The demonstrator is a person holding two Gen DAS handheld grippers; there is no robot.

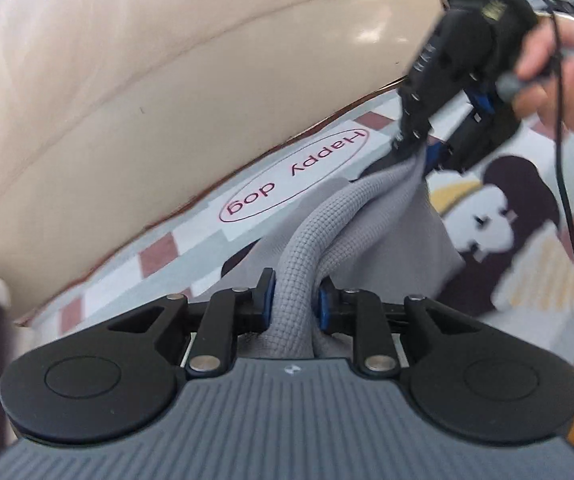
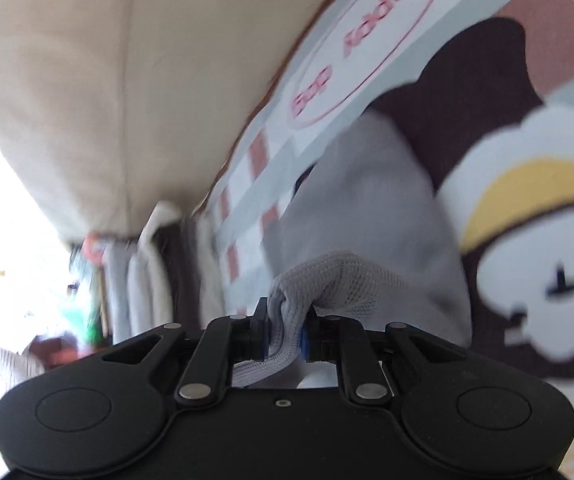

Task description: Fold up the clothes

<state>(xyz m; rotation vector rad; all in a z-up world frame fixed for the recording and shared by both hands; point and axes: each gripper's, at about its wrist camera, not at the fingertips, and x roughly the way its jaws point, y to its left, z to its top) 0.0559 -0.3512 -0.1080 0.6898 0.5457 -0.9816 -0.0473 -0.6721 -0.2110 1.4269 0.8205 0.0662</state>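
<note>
A grey knit garment (image 1: pixel 387 220) hangs stretched between my two grippers above a cartoon dog rug. My left gripper (image 1: pixel 293 300) is shut on the garment's thick ribbed band, which runs up and right from its blue pads. My right gripper (image 1: pixel 415 148) shows in the left wrist view, held by a hand and shut on the far end of the same band. In the right wrist view my right gripper (image 2: pixel 283 336) is shut on a bunched fold of the grey garment (image 2: pixel 367 208), whose body hangs below it. The view is blurred.
The rug (image 1: pixel 527 216) carries a dog figure and a "Happy dog" oval (image 1: pixel 295 176). A beige sofa (image 1: pixel 147 80) runs along the rug's edge. A black cable (image 1: pixel 567 160) hangs from the right gripper. Folded light cloths (image 2: pixel 143 280) lie at the sofa's end.
</note>
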